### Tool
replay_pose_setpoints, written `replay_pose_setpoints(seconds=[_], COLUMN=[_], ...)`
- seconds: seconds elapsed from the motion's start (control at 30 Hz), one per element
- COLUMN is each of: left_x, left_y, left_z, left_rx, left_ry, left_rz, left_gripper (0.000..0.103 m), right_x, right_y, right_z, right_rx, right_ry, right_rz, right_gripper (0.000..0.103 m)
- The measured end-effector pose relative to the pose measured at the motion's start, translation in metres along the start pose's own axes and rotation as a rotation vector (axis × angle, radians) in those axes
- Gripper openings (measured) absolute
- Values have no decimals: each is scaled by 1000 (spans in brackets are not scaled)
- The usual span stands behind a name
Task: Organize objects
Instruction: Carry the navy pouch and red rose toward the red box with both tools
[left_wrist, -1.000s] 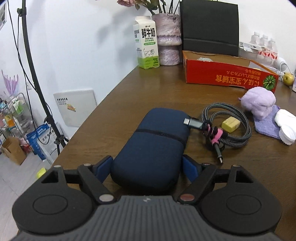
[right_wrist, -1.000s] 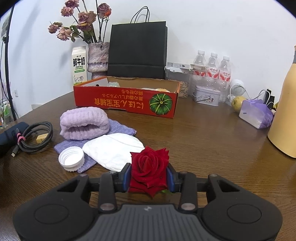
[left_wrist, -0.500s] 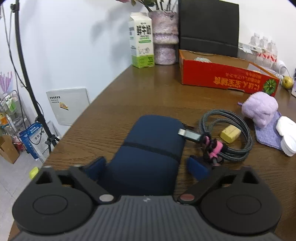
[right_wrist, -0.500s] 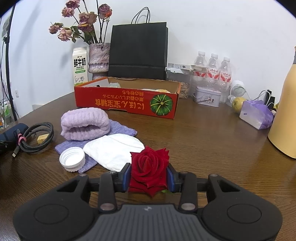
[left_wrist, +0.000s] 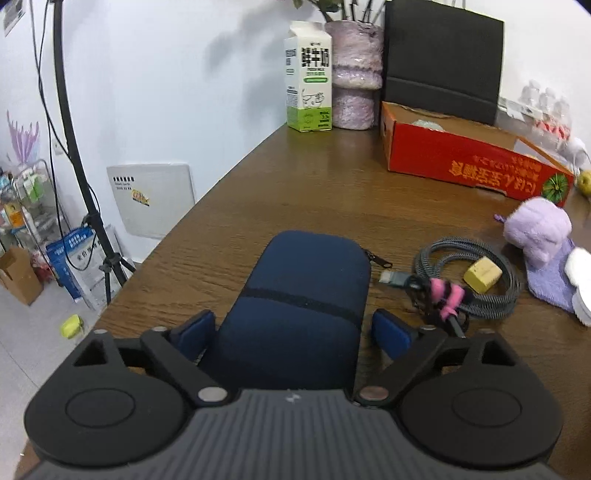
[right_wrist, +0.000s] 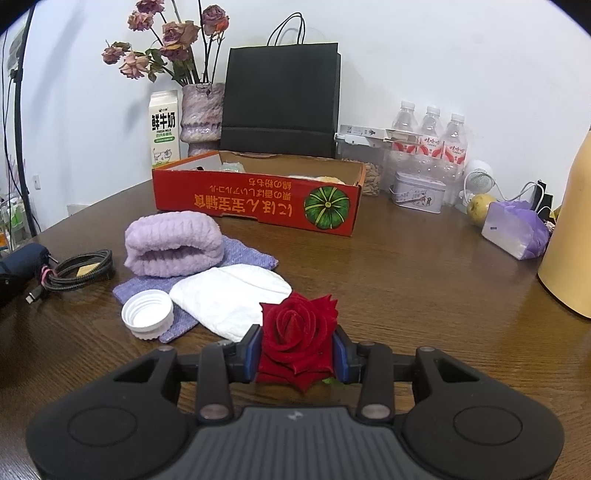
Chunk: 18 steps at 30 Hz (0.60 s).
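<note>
Straddling navy zip pouch (left_wrist: 303, 306), left gripper (left_wrist: 293, 332) just widened, pads clear; right gripper (right_wrist: 297, 352) clamped on red rose (right_wrist: 297, 338).

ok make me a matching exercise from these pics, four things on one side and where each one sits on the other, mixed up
Things:
1. red rose
2. yellow block
3. white cap
4. navy pouch

Places:
A. lying between the open left tongs, not squeezed
B. inside the loop of the coiled cable
C. clamped in the shut right tongs
D. open side up on the edge of the purple cloth

Right pairs: 1-C, 2-B, 3-D, 4-A
</note>
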<state>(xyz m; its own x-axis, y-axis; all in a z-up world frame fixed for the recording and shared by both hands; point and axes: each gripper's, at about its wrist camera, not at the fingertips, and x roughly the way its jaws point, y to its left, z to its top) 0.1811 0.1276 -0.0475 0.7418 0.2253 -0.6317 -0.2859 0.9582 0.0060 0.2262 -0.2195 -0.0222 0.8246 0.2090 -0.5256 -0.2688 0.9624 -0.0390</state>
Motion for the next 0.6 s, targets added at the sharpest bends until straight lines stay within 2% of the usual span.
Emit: replay_pose_setpoints(seconds=[0.03, 0.1, 0.4, 0.6], left_x=[0, -2, -18, -30], left_y=[0, -1, -8, -13], left_z=[1, 0, -1, 1], left_rx=[-5, -1, -4, 4], left_ry=[-2, -17, -46, -73], left_rz=[-5, 1, -10, -30], left_gripper=[93, 80, 67, 65], right_x=[0, 0, -5, -11], right_y=[0, 0, 4, 4], right_z=[0, 0, 0, 0], right_rx=[0, 0, -29, -16], right_ry=[0, -1, -28, -56], right_rz=[1, 1, 21, 30], right_gripper=[38, 38, 38, 38])
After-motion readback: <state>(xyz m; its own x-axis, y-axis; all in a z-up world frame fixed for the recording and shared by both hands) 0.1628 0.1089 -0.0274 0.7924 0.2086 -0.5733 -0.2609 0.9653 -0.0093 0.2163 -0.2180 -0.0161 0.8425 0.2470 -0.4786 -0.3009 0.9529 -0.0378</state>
